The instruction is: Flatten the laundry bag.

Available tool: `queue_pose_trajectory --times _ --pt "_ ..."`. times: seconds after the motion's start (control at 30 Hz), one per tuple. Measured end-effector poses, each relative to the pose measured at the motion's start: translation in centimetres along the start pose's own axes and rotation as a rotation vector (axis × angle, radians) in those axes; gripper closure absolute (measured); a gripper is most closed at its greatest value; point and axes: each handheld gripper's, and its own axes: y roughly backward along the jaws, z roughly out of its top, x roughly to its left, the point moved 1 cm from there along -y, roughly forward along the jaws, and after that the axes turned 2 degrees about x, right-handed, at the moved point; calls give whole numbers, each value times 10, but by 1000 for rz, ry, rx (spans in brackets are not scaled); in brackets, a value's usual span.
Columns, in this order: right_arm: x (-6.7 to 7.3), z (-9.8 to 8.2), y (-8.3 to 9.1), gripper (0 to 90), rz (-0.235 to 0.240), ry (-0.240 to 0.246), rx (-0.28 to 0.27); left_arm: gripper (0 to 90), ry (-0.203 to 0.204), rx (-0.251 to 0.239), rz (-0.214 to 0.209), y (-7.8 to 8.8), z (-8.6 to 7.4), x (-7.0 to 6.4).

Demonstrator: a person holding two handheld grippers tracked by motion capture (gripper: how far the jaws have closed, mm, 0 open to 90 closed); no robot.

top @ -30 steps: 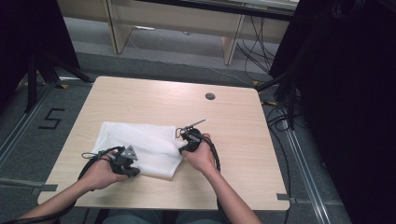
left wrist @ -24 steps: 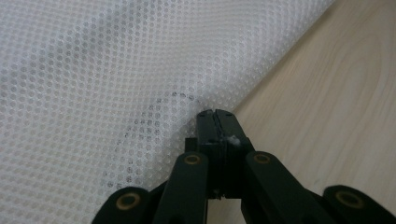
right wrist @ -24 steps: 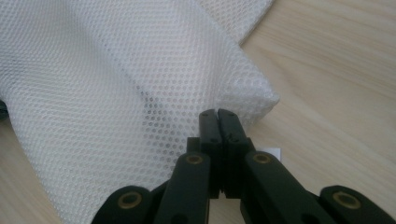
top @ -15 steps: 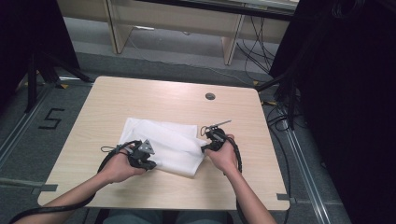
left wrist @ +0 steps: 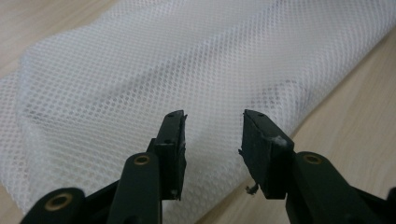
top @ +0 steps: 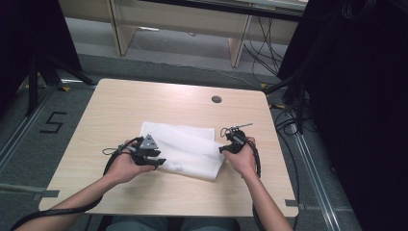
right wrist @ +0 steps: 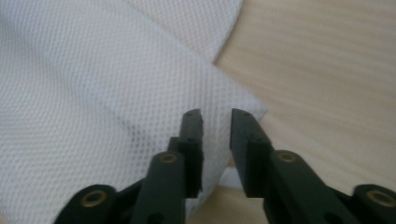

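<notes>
The white mesh cloth (top: 185,149) lies folded near the table's (top: 120,106) front edge, its long axis running left to right. The left gripper (top: 153,160) and right gripper (top: 225,147) sit at its opposite short ends, equally near; both have just been opening, jaws parted over the mesh, gripping nothing.

Both tongs, left (top: 155,160) and right (top: 227,144), jaws just parted

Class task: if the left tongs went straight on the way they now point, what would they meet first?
Most likely the folded white mesh cloth: it lies directly ahead of the open left tongs, whose jaws have just been opening with nothing pinched between them.
</notes>
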Motion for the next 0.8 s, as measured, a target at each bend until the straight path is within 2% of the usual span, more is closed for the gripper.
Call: queue_pose_trajectory --times 0.07,0.1,0.13,0.17,0.2,0.23,0.27,0.37,0.4,0.43,0.47,0.53,0.6,0.7,0.8 --pt "2 3 1 694 -5 -5 -18 591 3 -3 -4 0 1 0" --pt "3 5 1 682 -12 5 -40 589 6 -4 -12 -1 1 0" --pt "4 8 2 663 -10 23 -39 588 4 -3 -13 -3 1 1" --pt "9 16 0 629 -9 48 -63 590 -20 8 -9 -6 1 1" --pt "9 16 0 629 -9 48 -63 590 -20 8 -9 -6 1 1" --pt "16 23 -4 608 9 59 -54 594 -9 15 -22 -11 0 0" --pt "18 27 -7 594 31 75 -50 598 -16 15 -15 -13 0 0" --pt "26 33 -12 558 16 76 -48 610 -21 19 -29 -16 1 -2" --pt "30 38 -19 542 15 104 -38 613 -25 25 -36 -18 2 -3" --pt "31 40 -22 534 14 118 -38 614 -19 36 -46 -19 2 -4" --pt "33 42 -27 525 12 122 -29 615 -31 32 -45 -20 2 -3" --pt "34 43 -29 516 19 111 -24 616 -34 41 -49 -21 2 -3" --pt "35 48 -42 491 19 129 5 617 -32 55 -59 -25 2 -3" --pt "36 49 -48 490 17 124 28 621 -38 69 -59 -26 1 -2" --pt "37 52 -54 498 -2 139 36 626 -15 62 -69 -29 0 -4"
